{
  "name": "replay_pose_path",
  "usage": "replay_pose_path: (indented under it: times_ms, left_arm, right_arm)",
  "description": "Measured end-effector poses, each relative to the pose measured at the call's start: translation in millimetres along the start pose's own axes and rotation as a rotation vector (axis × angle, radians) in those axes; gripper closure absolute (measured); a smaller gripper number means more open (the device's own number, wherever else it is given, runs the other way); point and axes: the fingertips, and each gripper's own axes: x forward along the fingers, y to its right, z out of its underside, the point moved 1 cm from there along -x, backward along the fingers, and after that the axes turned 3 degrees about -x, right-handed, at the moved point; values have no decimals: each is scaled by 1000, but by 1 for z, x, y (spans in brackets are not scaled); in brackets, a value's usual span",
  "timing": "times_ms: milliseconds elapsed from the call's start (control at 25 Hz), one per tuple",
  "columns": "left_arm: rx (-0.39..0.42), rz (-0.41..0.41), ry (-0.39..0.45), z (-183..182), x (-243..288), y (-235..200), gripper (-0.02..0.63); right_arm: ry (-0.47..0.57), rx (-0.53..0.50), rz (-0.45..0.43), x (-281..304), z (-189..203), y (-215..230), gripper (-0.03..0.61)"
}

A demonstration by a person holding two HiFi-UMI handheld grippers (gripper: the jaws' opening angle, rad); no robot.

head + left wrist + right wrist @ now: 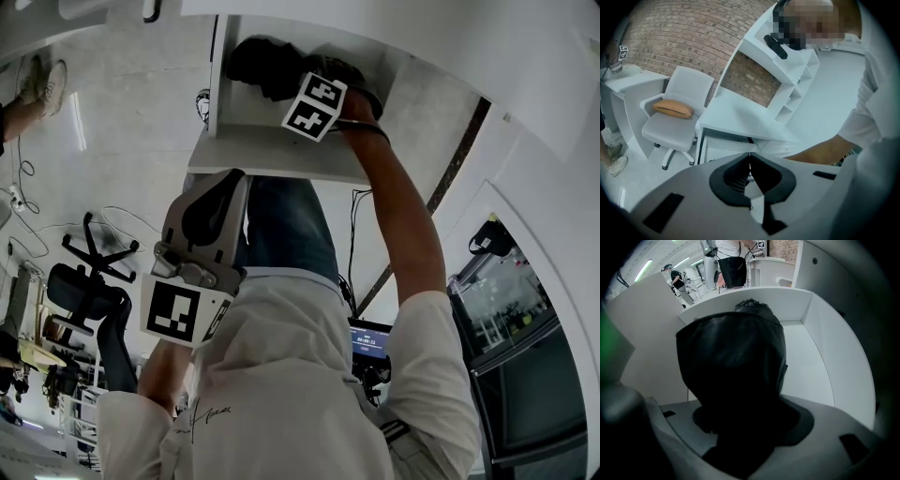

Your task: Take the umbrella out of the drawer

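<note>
The black folded umbrella lies in the open white drawer at the top of the head view. My right gripper reaches into the drawer, its marker cube facing up. In the right gripper view the umbrella fills the space between the jaws, which are closed onto it and hidden by it; the drawer's white walls curve round behind. My left gripper hangs shut and empty below the drawer front, close to the person's body. Its tips meet.
A black office chair stands at the left, and someone's feet show at the top left. A white chair with an orange cushion stands beside the white desk. White shelves rise behind the desk.
</note>
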Motion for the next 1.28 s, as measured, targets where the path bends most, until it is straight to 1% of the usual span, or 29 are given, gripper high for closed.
replay_pose_path:
  times_ms: [240, 680, 800, 1280]
  left_arm:
    - [0, -4, 7, 0, -3, 2, 597]
    - [3, -34, 36, -8, -15, -3, 597]
    - [4, -36, 39, -9, -17, -4, 597]
    - [10, -44, 59, -20, -18, -5, 597]
  right_arm:
    - [-9, 8, 12, -2, -2, -1, 333]
    - [0, 41, -8, -3, 0, -4, 344]
    - [-6, 38, 3, -3, 0, -6, 344]
    - [-16, 23, 4, -10, 9, -17, 345]
